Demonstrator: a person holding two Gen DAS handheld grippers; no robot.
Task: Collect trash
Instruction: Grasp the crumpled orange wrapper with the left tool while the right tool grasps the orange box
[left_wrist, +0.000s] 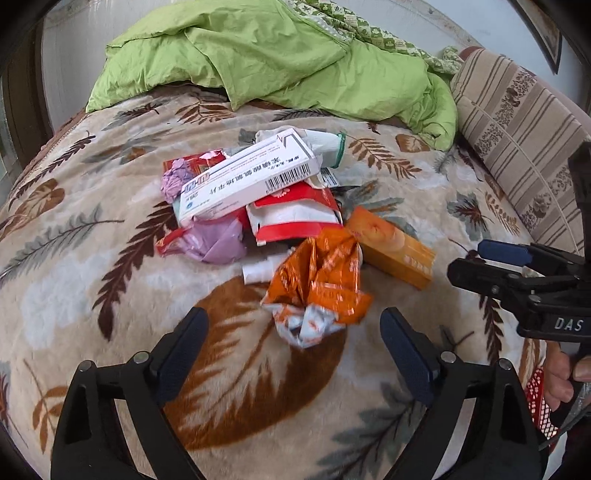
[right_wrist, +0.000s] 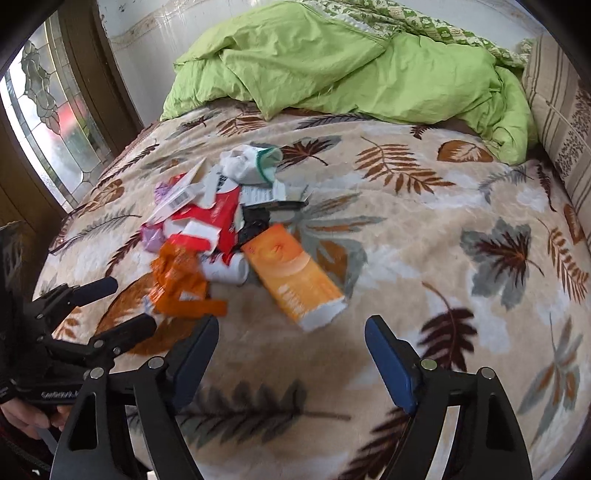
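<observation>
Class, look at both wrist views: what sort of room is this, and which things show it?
Most likely a bedroom at home. The trash lies on a bed spread with a leaf-patterned blanket, a crumpled green quilt is heaped at its far end, and a striped cushion rests along the side.

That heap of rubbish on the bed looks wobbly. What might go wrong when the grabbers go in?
1. The white box lies across the top of the heap; tugging anything beneath may tip it off.
2. The orange wrapper, nearest the open left gripper, is crumpled foil; it might slip or tear.
3. The blanket is plush, so fingers reaching low could snag it. The right gripper, also open, hovers near the orange box, close to the left one: they may bump.
</observation>
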